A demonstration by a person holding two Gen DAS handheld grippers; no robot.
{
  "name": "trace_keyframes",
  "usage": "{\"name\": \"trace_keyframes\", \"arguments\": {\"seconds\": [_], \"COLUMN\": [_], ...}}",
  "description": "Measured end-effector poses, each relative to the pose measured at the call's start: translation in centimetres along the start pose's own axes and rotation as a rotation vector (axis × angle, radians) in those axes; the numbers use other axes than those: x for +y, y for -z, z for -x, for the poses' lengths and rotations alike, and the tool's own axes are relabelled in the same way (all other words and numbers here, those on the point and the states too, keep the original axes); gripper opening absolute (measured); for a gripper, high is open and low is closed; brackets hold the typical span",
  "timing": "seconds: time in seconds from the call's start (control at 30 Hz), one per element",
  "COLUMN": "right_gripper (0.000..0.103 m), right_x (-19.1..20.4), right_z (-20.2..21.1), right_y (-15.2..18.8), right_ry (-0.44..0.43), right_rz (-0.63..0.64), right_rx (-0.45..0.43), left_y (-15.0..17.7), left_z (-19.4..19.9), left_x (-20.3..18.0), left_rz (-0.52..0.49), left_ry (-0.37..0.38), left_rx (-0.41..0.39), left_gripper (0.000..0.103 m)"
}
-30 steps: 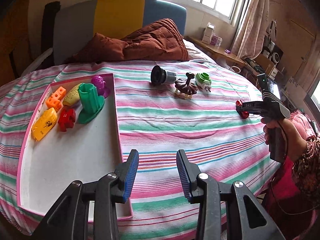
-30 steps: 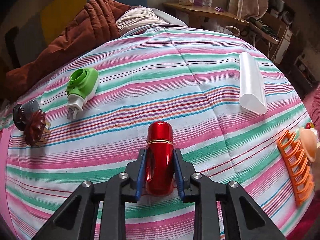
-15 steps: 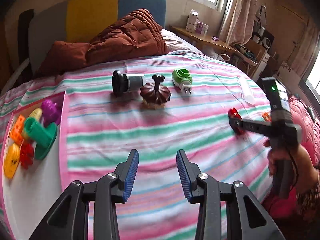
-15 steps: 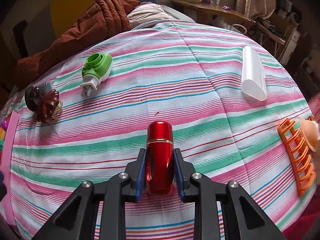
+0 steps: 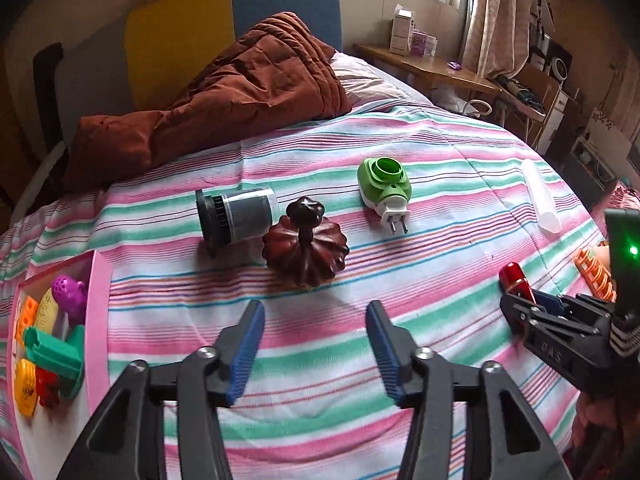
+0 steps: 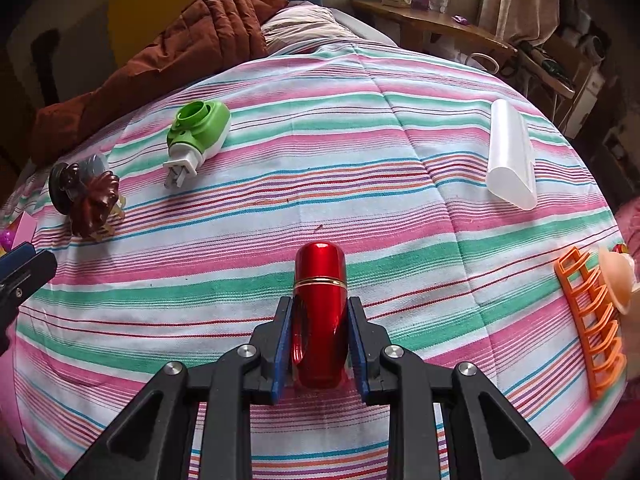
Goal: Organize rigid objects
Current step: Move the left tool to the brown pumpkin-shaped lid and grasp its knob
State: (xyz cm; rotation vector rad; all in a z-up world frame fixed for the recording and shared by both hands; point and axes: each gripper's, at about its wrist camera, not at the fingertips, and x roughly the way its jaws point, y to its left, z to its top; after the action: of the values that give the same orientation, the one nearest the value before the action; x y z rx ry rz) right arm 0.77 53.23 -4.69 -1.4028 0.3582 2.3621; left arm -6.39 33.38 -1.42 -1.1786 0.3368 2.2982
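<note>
Striped bed, pink tray at its left edge. Brown fluted lid straight ahead of left gripper, knob upward, just beside dark canister; jaws opening, nothing between. Right gripper clamped on red tube, long axis pointing away. Since a second ago, left gripper swung off the tray toward the lid.

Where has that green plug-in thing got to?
The green plug-in lies on the striped bedspread, just right of the brown ridged lid in the left view; in the right view it is far left, prongs toward the camera.
</note>
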Motion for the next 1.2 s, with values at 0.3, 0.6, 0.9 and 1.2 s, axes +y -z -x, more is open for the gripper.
{"name": "trace_keyframes", "arguments": {"seconds": [0.3, 0.6, 0.9, 1.2], "right_gripper": [0.027, 0.027, 0.027, 0.027], "right_x": [0.2, 0.1, 0.3, 0.3], "right_z": [-0.1, -0.2, -0.4, -0.4], "right_y": [-0.1, -0.3, -0.5, -0.5], "right_ry": [0.011, 0.005, 0.004, 0.001], "right_rz": [0.004, -0.001, 0.002, 0.002], "right_rx": [0.005, 0.013, 0.014, 0.013], "left_y": [-2.2, -3.6, -3.6, -2.7], "left_z": [-2.6, -4.1, -4.9, -4.0], "left_x": [-0.1, -0.5, -0.7, 0.2], "left_rz": [0.033, 0.029, -0.004, 0.045], "left_ry": [-0.037, -0.072, -0.092, -0.040], "left_rx": [0.021, 0.011, -0.053, -0.130], "left_gripper": [0.058, 0.058, 0.049, 0.017]}}
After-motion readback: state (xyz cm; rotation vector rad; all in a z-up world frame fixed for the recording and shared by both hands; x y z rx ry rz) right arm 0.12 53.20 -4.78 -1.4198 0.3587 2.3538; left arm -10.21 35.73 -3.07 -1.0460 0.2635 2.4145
